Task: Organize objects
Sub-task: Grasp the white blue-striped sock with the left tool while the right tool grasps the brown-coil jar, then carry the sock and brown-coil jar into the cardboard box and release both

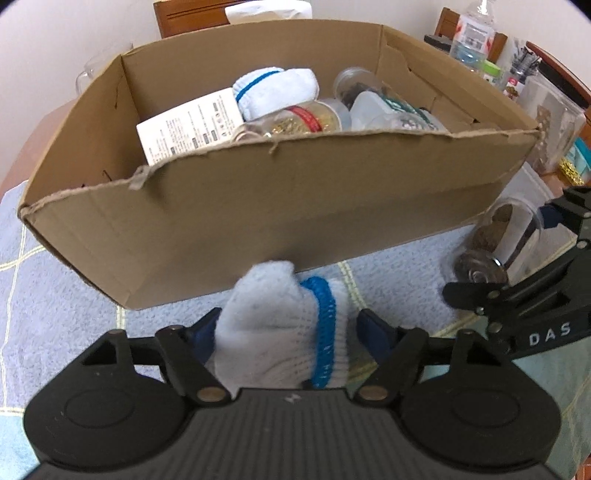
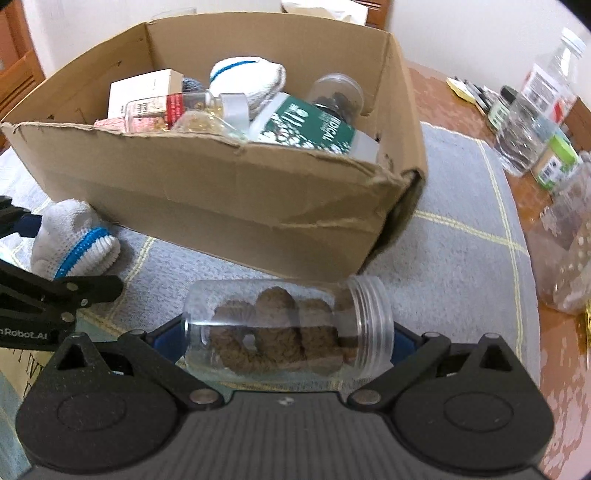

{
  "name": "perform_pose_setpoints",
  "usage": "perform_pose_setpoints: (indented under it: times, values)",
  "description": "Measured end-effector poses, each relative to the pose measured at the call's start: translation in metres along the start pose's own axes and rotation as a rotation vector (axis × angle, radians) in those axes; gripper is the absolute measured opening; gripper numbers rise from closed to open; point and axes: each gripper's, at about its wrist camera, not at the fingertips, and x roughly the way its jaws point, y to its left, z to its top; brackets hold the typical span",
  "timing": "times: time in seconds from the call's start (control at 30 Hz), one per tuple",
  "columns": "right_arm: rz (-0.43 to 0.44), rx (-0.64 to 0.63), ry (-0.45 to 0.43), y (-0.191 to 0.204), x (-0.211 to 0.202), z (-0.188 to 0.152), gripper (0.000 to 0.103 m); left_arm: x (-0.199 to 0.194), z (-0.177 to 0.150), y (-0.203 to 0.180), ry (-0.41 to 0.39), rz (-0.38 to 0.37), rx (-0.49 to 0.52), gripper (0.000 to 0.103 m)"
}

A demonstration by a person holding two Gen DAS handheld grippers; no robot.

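Observation:
A cardboard box (image 1: pixel 236 218) stands on the grey cloth; it also shows in the right wrist view (image 2: pixel 229 192). It holds another white glove (image 1: pixel 275 90), a white carton (image 1: pixel 188 125), bottles and jars. My left gripper (image 1: pixel 286 332) is shut on a rolled white glove with a blue band (image 1: pixel 280 325), in front of the box's near wall. My right gripper (image 2: pixel 288 343) is shut on a clear jar of brown pieces (image 2: pixel 288 332), held sideways in front of the box. The jar (image 1: pixel 491 240) and glove (image 2: pixel 74 243) show in the opposite views.
Clear bottles and jars (image 2: pixel 528 125) stand on the wooden table to the right of the cloth (image 2: pixel 461 229). A large clear container (image 1: pixel 554 122) stands right of the box. A wooden chair back (image 1: pixel 192 18) is behind the box.

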Motion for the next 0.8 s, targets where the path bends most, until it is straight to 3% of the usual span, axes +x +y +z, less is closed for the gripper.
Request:
perform_pose_setpoints:
  times: [0.4,0.57,0.8]
  values:
    - [0.002,-0.047,0.0,0.006,0.0001,0.0044,0.103,-0.0002,0.0027,-0.0002,-0.004,0.006,-0.02,0.069]
    - [-0.01,-0.063,0.001,0.0055,-0.0019,0.0059,0.095,-0.0021,0.0006,0.0003,0.001,0.008,-0.022,0.065]
    - [-0.005,-0.074,0.006,0.0032,-0.0061,0.007,0.094,0.0003,0.0051,-0.0006,0.003,0.001,-0.019,0.061]
